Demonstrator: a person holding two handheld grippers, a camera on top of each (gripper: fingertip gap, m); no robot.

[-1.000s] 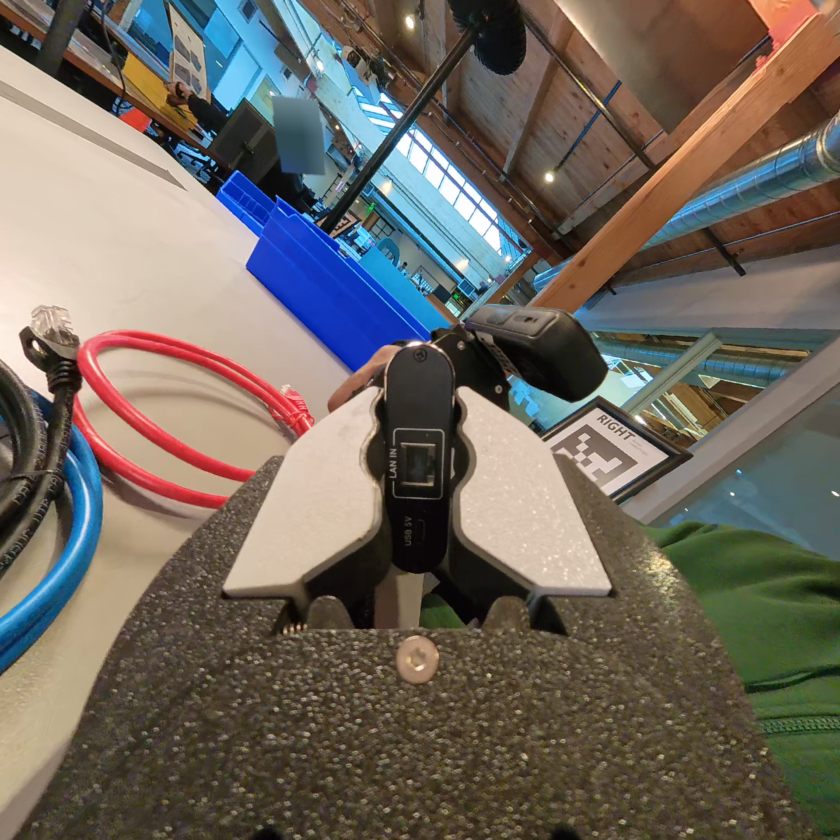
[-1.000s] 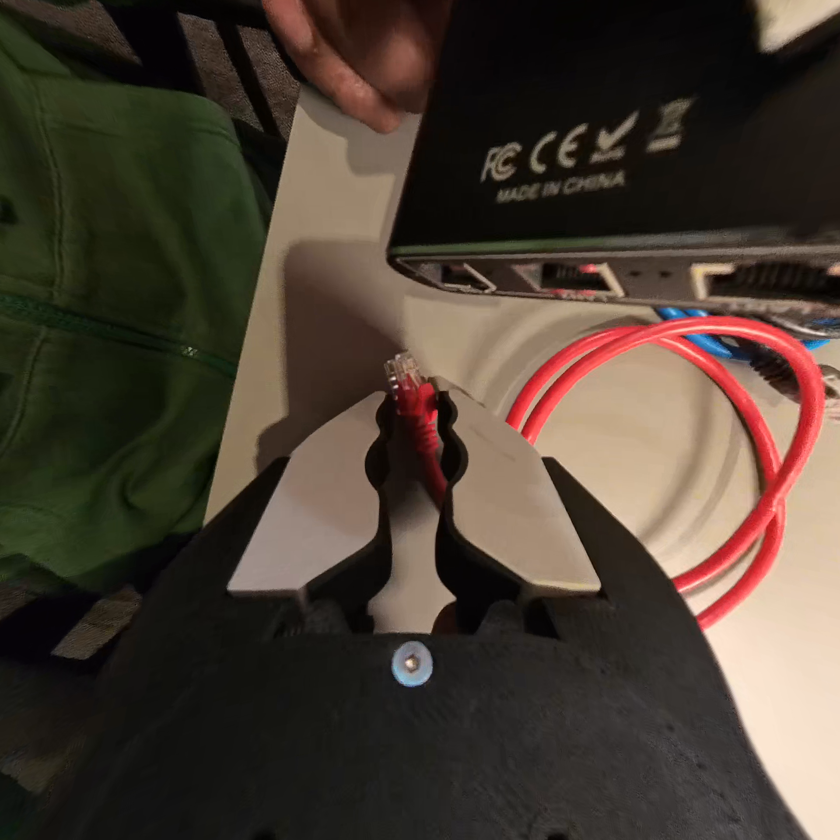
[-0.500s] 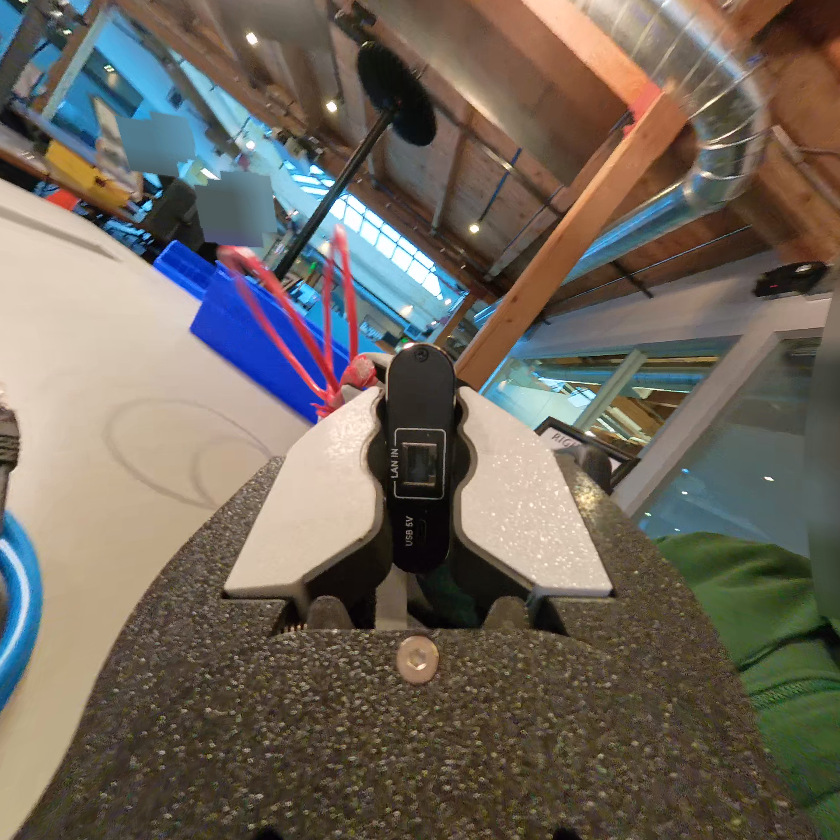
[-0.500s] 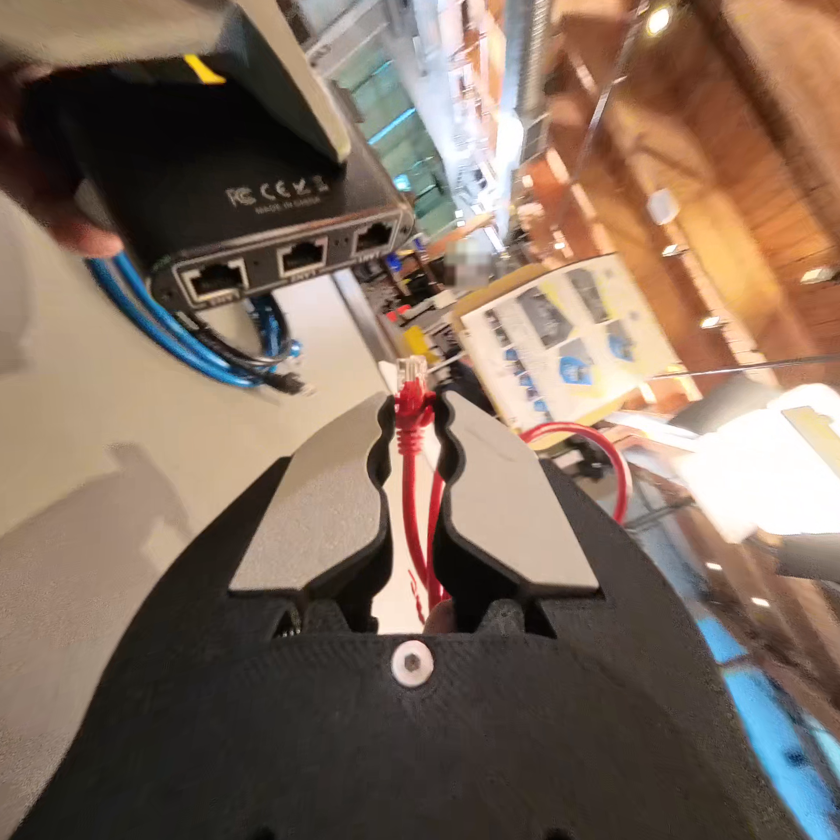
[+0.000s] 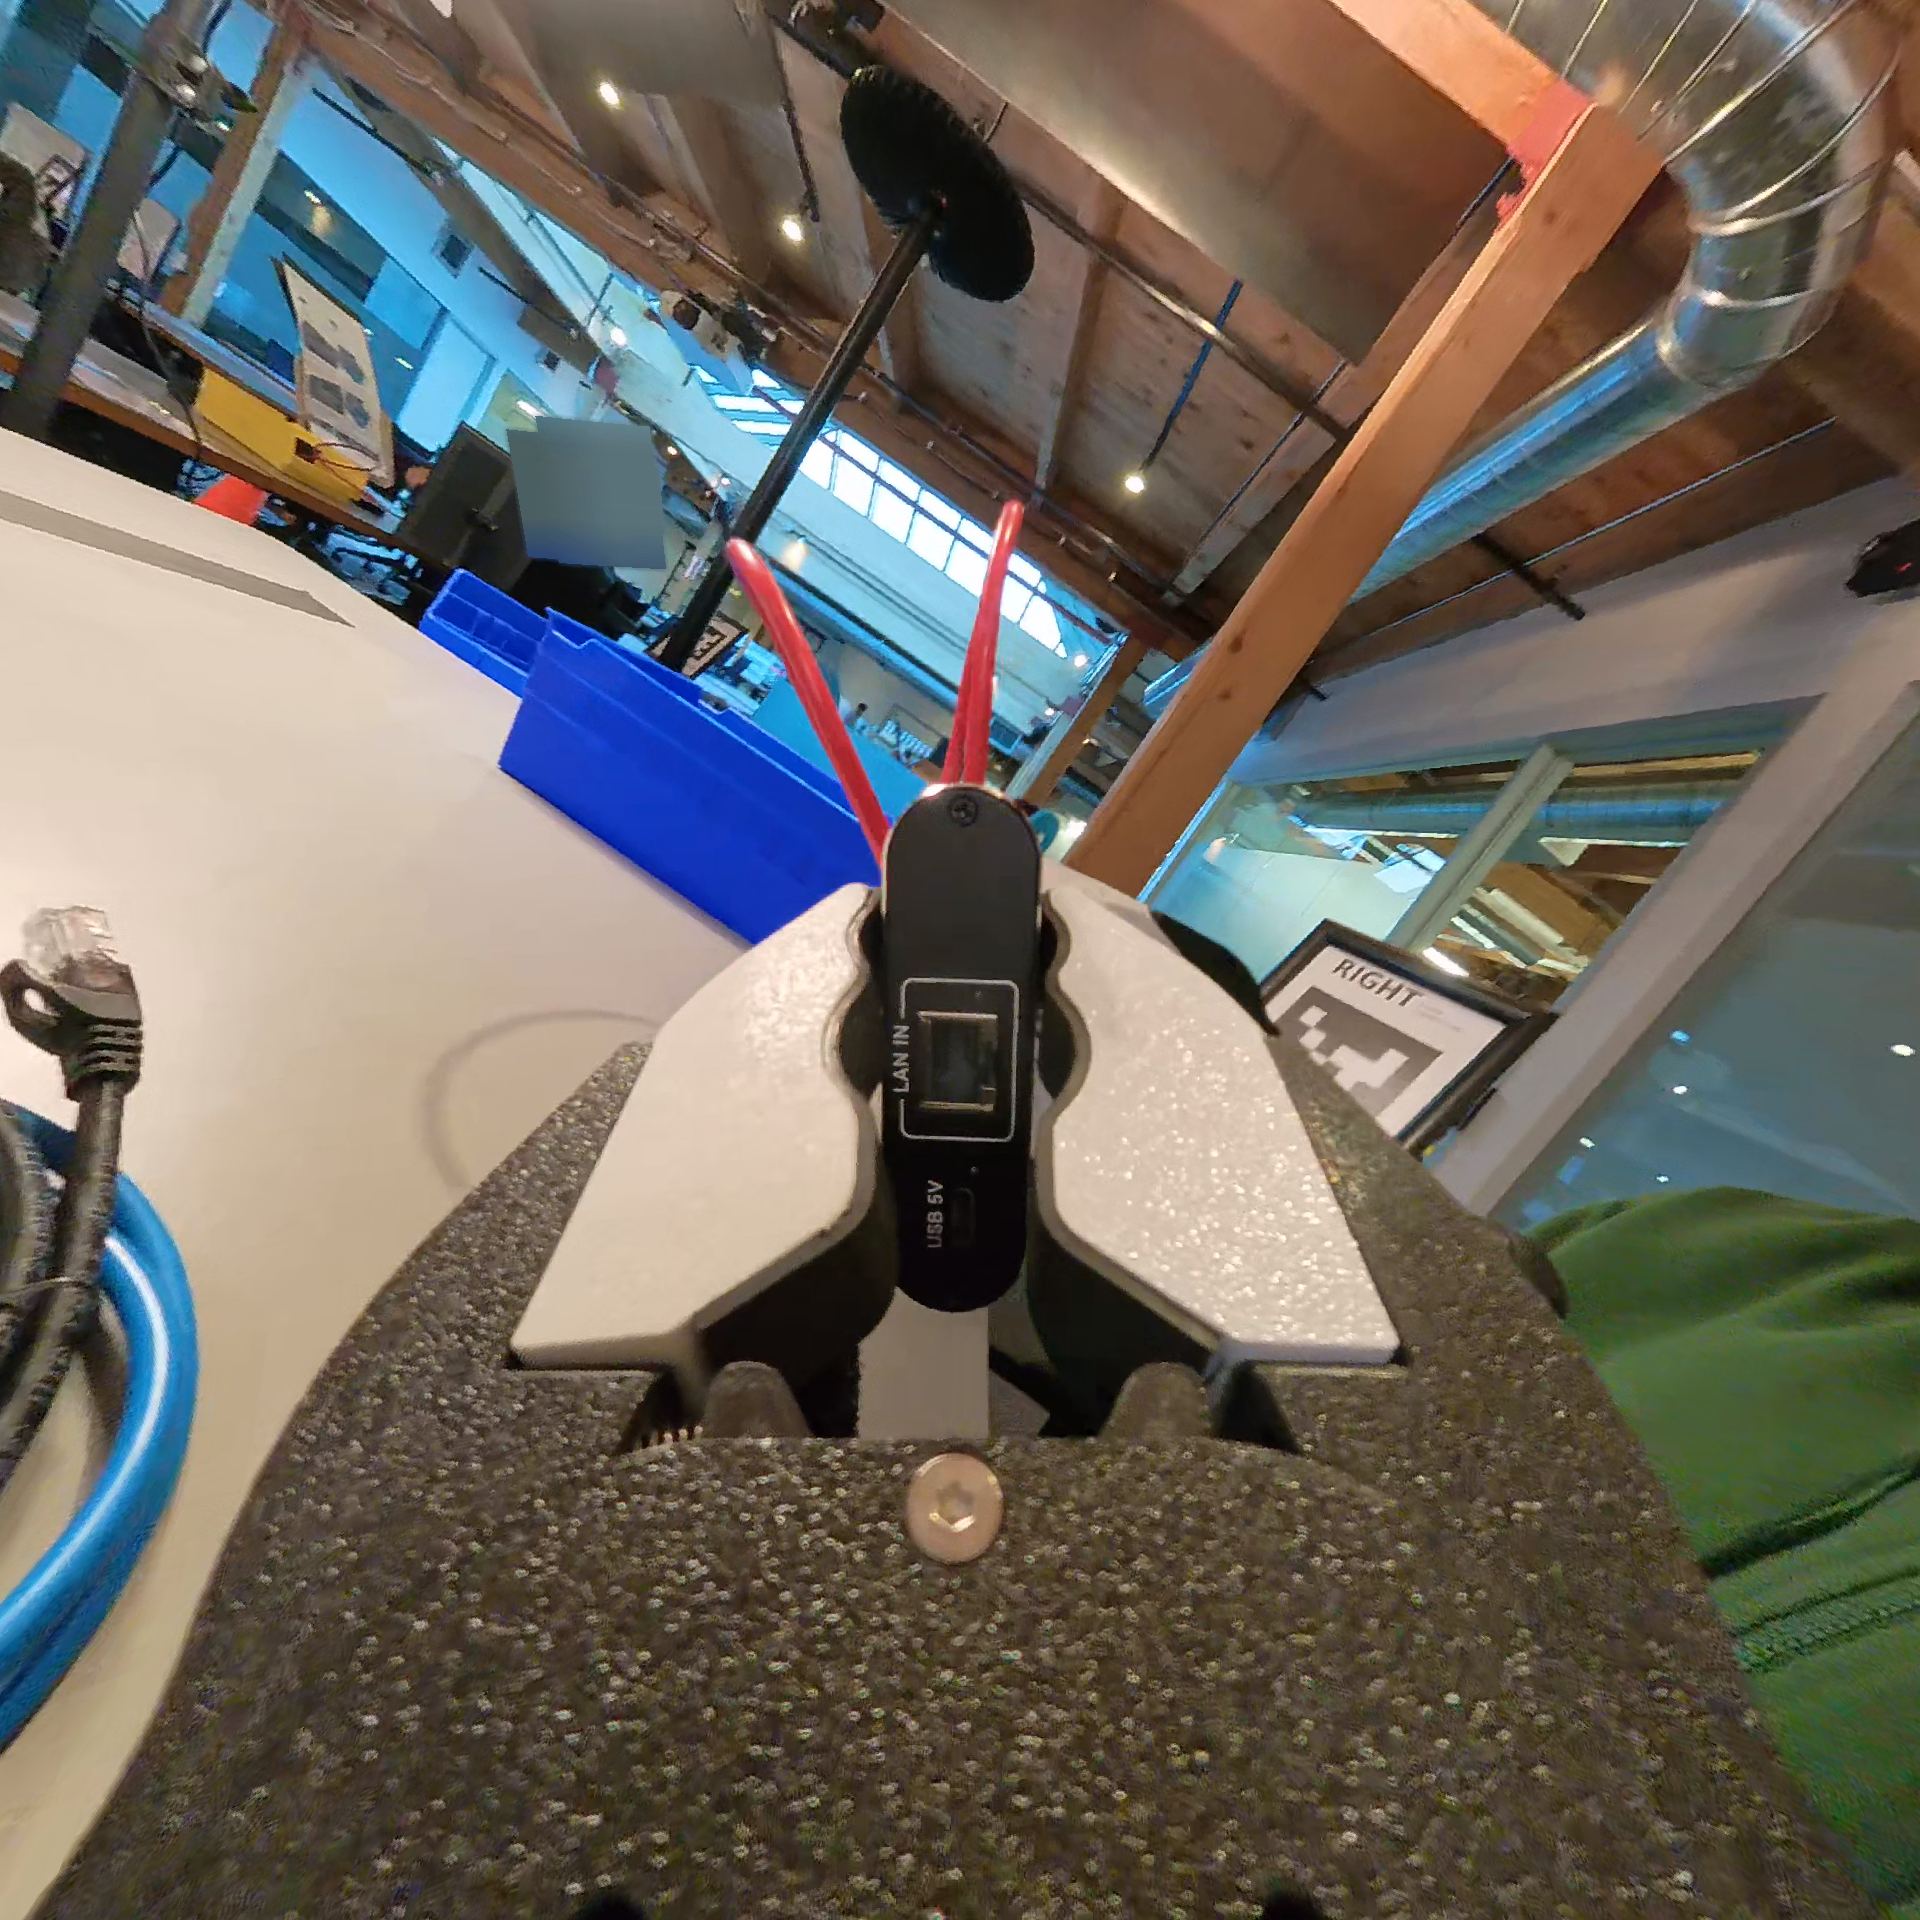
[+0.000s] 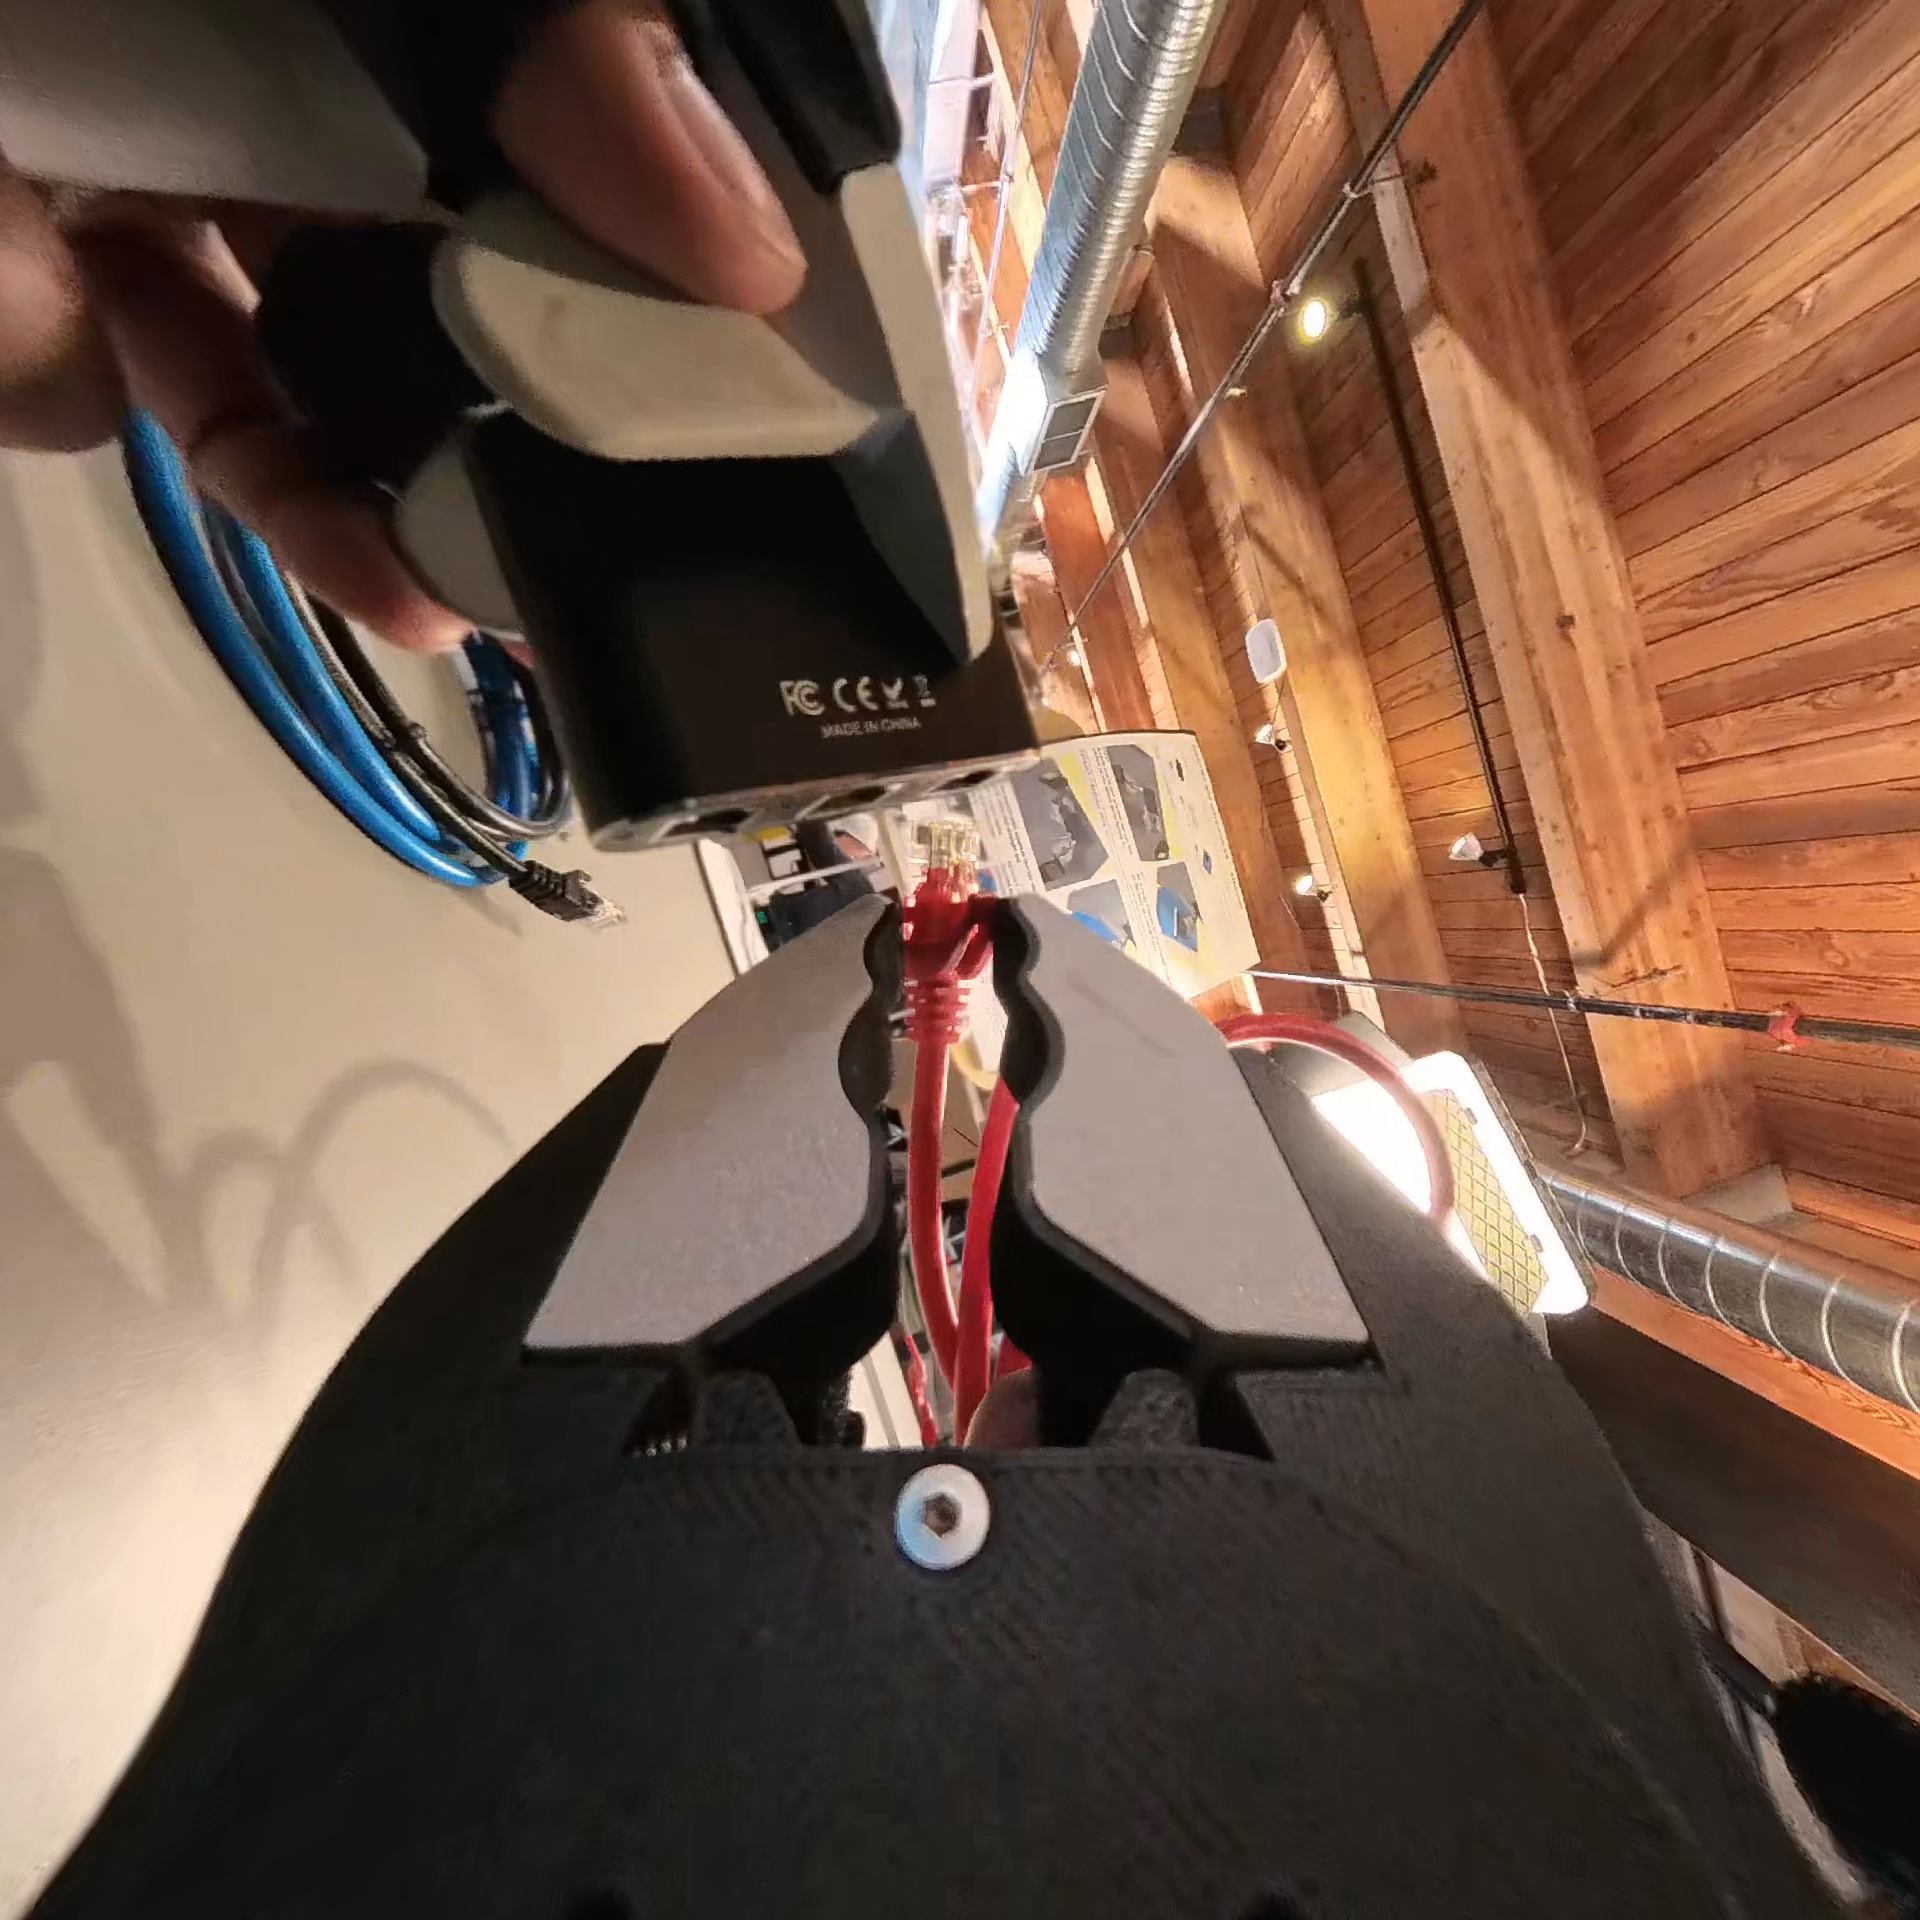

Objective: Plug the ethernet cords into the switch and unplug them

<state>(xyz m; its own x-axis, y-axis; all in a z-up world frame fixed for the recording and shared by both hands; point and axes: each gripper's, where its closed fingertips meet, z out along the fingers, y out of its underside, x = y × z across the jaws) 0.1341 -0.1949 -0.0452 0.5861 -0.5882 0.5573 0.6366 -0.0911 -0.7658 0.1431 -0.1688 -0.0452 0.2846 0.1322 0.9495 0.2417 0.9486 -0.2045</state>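
Observation:
My left gripper is shut on the black switch, held end-up above the table, its single port end facing the camera. My right gripper is shut on the red ethernet cord's plug, clear tip forward. In the right wrist view the switch hangs just ahead, its row of ports a short gap from the plug tip. The red cord loops up behind the switch in the left wrist view. A black cord's plug and a blue cord lie on the table at left.
Blue bins stand on the grey table behind the switch. A framed marker card is on the right. A green sleeve is at lower right. A hand holds the left gripper. Blue and black cords are coiled on the table. Left and right tips are no more than a few centimetres apart.
The right gripper has lifted the red plug off the table and brought it close to the switch's port row. The red cord now rises behind the switch.

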